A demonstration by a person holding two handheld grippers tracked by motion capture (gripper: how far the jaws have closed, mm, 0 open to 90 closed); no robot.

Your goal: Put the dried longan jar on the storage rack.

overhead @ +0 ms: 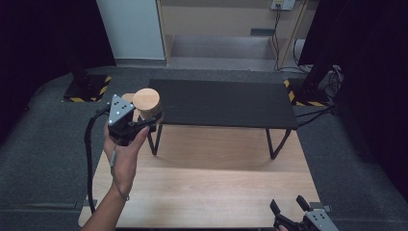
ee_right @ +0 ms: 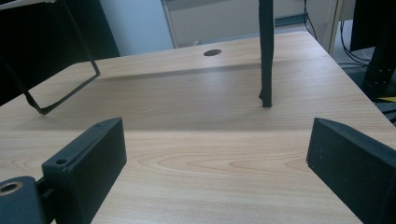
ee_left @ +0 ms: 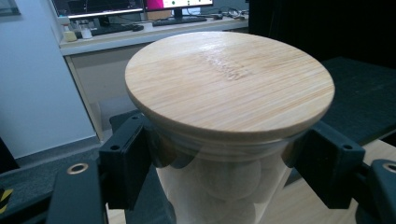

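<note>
A clear glass jar (ee_left: 219, 186) with a round bamboo lid (ee_left: 229, 79) holds pale round balls. My left gripper (ee_left: 224, 163) is shut on it, one black jaw pressed on each side of the glass just under the lid. In the high view the jar (overhead: 146, 101) is held at the left end of a black shelf, the left gripper (overhead: 144, 121) gripped by a hand. The jar's base is hidden. My right gripper (overhead: 290, 208) hangs at the table's near right edge. That right gripper (ee_right: 217, 172) is open, with bare wood between its jaws.
A low black shelf (overhead: 221, 103) on thin wire legs (ee_right: 266, 56) stands across the far half of the wooden table (overhead: 216, 187). A cable hole (ee_right: 212, 52) sits near the table's far edge. Grey carpet and black stands surround the table.
</note>
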